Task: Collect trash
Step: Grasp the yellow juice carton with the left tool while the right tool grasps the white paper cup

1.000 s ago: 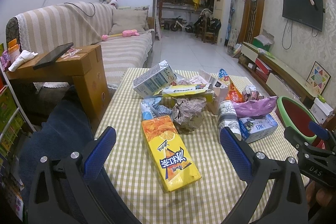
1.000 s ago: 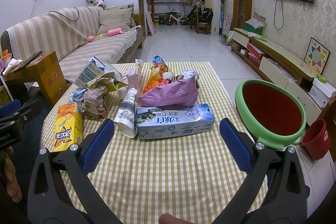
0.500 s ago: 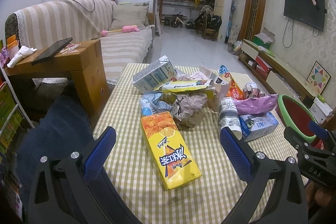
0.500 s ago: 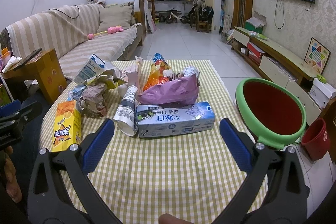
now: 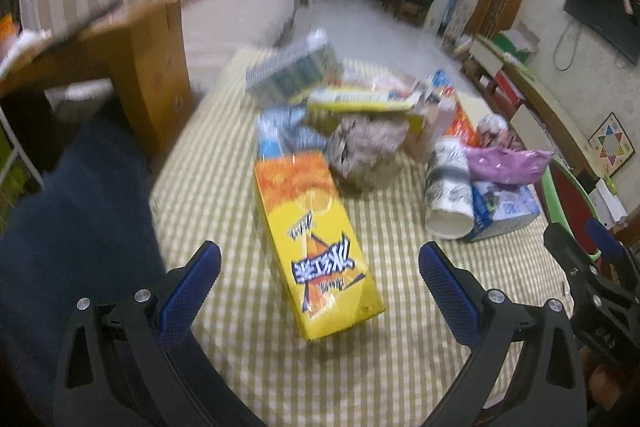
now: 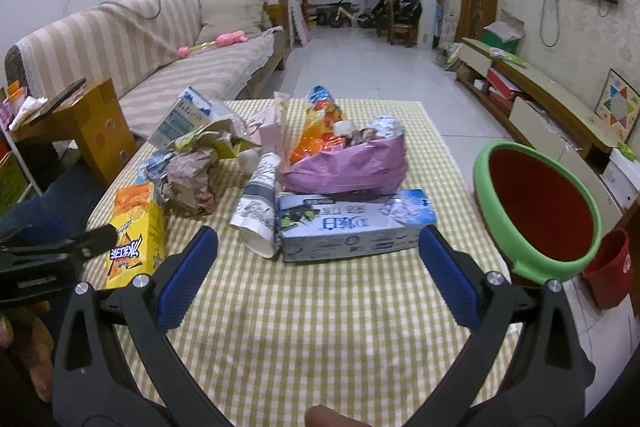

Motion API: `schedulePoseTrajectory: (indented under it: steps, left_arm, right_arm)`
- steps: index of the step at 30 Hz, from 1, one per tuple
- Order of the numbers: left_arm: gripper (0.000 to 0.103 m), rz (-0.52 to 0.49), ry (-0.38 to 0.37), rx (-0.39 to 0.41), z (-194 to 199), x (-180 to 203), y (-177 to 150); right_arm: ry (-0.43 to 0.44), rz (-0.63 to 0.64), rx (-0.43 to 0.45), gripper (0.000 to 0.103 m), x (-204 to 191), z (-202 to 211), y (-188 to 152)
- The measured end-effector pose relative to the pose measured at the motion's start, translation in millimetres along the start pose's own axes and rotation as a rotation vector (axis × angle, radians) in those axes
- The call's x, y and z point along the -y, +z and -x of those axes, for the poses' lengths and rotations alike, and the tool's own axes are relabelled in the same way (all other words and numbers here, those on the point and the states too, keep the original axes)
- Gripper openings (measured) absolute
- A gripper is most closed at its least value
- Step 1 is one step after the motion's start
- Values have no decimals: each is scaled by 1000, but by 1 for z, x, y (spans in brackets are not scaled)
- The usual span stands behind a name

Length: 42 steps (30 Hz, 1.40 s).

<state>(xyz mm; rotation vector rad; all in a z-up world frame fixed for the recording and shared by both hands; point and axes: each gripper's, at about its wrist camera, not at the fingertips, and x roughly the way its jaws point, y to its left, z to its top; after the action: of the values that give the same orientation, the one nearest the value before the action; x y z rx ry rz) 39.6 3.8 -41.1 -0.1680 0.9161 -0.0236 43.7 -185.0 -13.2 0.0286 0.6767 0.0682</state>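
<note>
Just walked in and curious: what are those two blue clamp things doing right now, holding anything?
Left gripper: open, holding nothing, pointed at the yellow box.
Right gripper: open, holding nothing, facing the blue carton.

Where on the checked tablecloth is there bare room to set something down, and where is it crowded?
Bare cloth runs along the near edge, bordered by the blue-white carton, paper cup and yellow juice box. The right strip beside the green basin is also free. The middle and far part is crowded with trash.

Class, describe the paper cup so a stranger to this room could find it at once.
Start at the checked table and its trash pile. The paper cup lies on its side left of the blue-white carton, open mouth toward the camera. It alone is round, white with grey print.
</note>
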Motion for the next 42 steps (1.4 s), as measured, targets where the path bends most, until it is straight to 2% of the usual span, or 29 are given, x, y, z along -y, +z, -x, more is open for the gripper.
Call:
schedulePoseTrajectory:
  steps: [7,15,18,26,31,36,39,42]
  left_arm:
    - [95,42,-24,-86,-23,2,5]
    - [95,96,1,-159,-49,-7,16]
    - [95,122,0,-174,-55,-12,19]
    - [94,119,12,-201,-73,-15,26]
    - [89,103,27,-196,-75,-14,25]
    - [79,83,38,-211,-80,-13,24]
    - [73,80,25,-215,-82,-13,23]
    - [68,69,9,-224,-83,-10,23]
  right_arm:
    - [67,17,-69,98,-6,-19,12]
    - [110,21,-138,98,-22,-48,36]
    - [111,29,-150,98,-26,-59,46]
    - [138,28,-283,98,-38,-97,58]
    - [118,55,-337,86,-49,-116,59]
    - [76,75,-387,78,-54,-134,55]
    - [58,87,-413,68,-56,-144,54]
    - [55,88,-433,52,-56,-149,52]
